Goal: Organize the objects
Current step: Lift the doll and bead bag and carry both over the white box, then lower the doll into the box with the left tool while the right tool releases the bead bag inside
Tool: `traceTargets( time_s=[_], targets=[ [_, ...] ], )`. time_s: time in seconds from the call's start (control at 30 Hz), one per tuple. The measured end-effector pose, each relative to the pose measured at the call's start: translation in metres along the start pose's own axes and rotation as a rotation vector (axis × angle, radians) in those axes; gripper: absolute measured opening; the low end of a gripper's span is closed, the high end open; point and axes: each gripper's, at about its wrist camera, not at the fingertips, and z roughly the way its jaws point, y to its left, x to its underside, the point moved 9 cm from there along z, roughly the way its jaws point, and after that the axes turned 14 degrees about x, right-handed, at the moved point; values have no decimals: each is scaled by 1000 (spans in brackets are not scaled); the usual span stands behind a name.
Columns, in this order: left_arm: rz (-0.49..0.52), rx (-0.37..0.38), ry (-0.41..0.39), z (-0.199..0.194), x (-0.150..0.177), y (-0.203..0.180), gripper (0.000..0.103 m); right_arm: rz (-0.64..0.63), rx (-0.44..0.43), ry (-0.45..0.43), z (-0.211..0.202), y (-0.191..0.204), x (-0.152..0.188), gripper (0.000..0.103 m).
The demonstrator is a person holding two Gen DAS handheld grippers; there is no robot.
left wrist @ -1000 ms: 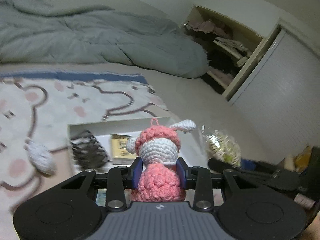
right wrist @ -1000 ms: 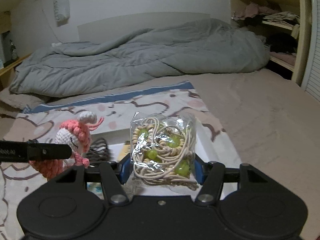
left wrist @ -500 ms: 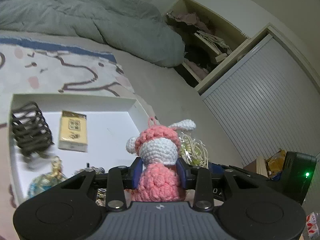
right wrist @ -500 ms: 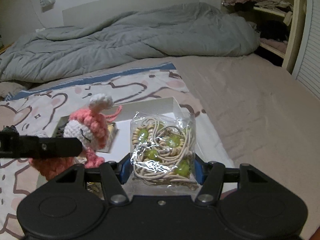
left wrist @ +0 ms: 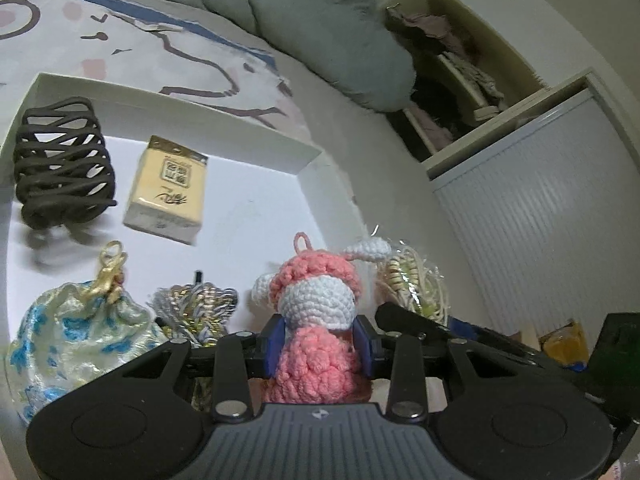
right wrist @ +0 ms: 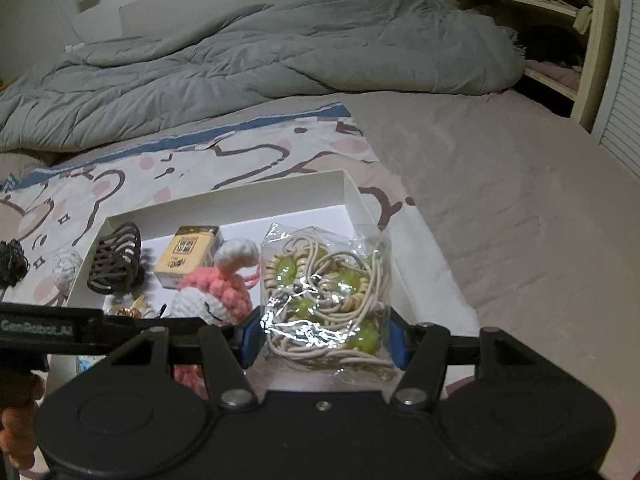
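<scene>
My left gripper (left wrist: 319,346) is shut on a pink and white crochet doll (left wrist: 316,332), held over the near right part of a white box (left wrist: 304,160). In the right wrist view the doll (right wrist: 216,292) hangs just left of a clear bag of beaded cords (right wrist: 326,292), on which my right gripper (right wrist: 324,344) is shut above the box's (right wrist: 280,188) right side. Inside the box lie a dark hair claw (left wrist: 64,168), a small yellow carton (left wrist: 168,190), a blue-patterned pouch (left wrist: 76,340) and a silvery tassel bundle (left wrist: 196,304).
The box rests on a cartoon-print blanket (right wrist: 248,152) on a bed with a grey duvet (right wrist: 280,56). A white ball (right wrist: 66,268) and a dark scrunchie (right wrist: 12,266) lie left of the box. An open shelf unit (right wrist: 560,20) stands at the right.
Both grippers have sunk toward the white box with their loads still held. The left gripper has rolled and moved over the box, so its contents now fill that view.
</scene>
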Motion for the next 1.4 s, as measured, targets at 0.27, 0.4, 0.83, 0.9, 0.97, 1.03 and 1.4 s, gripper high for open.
traceTargets(
  time_s=[0.27,0.4,0.83,0.9,0.97,1.03,1.4],
  targets=[
    [33,-44,37,1,-3,0,49,-22,36,39,7,-3,9,73],
    [41,-52,47,0,-1,-4,49,0,31,45,3,-5,9,73],
    [130,-95,70,-23,-4,-37,49,46,14,27,-28,-11,5,72],
    [159,-108,68,-32,-7,-47,50,56,7,14,-35,-10,2,72],
    [184,-119,59,-41,-12,-54,52,62,3,1,-42,-9,0,72],
    [206,-128,50,-51,-16,-62,53,69,-3,-10,-49,-8,-3,72],
    [372,-259,9,-102,-33,-82,63,99,-12,-75,-89,-6,-15,73]
  ],
)
